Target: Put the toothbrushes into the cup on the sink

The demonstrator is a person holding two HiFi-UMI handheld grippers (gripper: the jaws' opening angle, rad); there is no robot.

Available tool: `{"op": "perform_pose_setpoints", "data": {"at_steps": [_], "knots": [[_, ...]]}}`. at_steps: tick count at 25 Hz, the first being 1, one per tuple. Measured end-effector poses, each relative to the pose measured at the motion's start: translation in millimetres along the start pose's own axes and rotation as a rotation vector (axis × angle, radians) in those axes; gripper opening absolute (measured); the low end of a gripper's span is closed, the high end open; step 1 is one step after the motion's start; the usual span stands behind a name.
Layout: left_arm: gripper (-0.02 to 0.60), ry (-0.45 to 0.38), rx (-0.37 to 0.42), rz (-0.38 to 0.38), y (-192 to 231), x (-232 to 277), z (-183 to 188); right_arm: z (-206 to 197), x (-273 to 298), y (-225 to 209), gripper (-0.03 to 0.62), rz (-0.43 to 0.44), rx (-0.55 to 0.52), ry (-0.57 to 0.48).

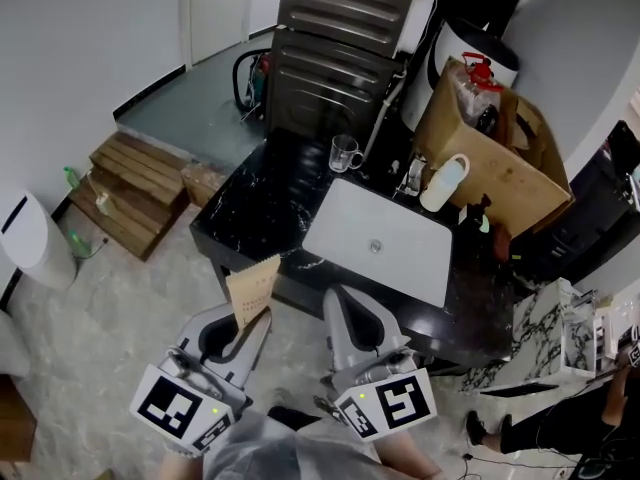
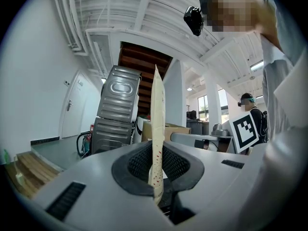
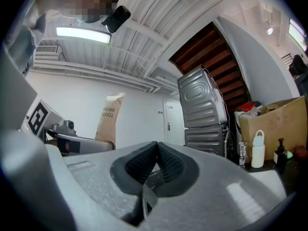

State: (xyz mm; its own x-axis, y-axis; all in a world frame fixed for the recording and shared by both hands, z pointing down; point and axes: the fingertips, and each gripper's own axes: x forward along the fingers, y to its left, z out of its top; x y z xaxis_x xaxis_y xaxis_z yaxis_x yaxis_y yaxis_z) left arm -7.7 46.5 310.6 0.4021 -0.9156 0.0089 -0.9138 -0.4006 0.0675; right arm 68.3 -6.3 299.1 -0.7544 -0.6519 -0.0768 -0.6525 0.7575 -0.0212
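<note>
My left gripper (image 1: pixel 256 320) is shut on a flat brown paper toothbrush packet (image 1: pixel 253 285), held upright in front of the counter. In the left gripper view the packet (image 2: pixel 157 129) shows edge-on, clamped between the pads of the left gripper (image 2: pixel 156 174). The right gripper (image 1: pixel 340 306) hangs beside it, shut and holding nothing; in its own view the right gripper (image 3: pixel 155 154) has its jaws pressed together, and the packet (image 3: pixel 109 121) stands to the left. A clear glass cup (image 1: pixel 345 153) sits on the black counter (image 1: pixel 250 203) behind the white sink (image 1: pixel 385 238), far from both grippers.
A faucet (image 1: pixel 413 173), a white bottle (image 1: pixel 443 182) and an open cardboard box (image 1: pixel 500 163) stand behind the sink. A grey washing machine (image 1: pixel 330 58) rises past the counter. Wooden pallets (image 1: pixel 135 193) and a white bin (image 1: pixel 35 238) lie on the floor at left.
</note>
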Motion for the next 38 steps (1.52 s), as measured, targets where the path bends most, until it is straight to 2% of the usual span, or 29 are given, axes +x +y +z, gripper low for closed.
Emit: {"op": "perform_pose_setpoints", "data": {"at_steps": [8, 18, 29, 38], "knots": [[0.032, -0.002, 0.008, -0.003, 12.5, 39.8, -0.9, -6.7, 23.4, -32.3, -0.002, 0.003, 0.009, 0.000], [0.033, 0.007, 0.024, -0.020, 13.0, 63.0, 5.3, -4.3, 27.4, -54.3, -0.002, -0.019, 0.024, -0.008], [0.034, 0.009, 0.024, -0.071, 14.6, 92.4, 6.1, -6.0, 32.4, -81.3, -0.002, -0.074, 0.022, -0.001], [0.034, 0.014, 0.025, -0.125, 40.8, 125.6, 7.4, -8.8, 58.7, -104.5, -0.003, -0.138, 0.018, 0.003]]}}
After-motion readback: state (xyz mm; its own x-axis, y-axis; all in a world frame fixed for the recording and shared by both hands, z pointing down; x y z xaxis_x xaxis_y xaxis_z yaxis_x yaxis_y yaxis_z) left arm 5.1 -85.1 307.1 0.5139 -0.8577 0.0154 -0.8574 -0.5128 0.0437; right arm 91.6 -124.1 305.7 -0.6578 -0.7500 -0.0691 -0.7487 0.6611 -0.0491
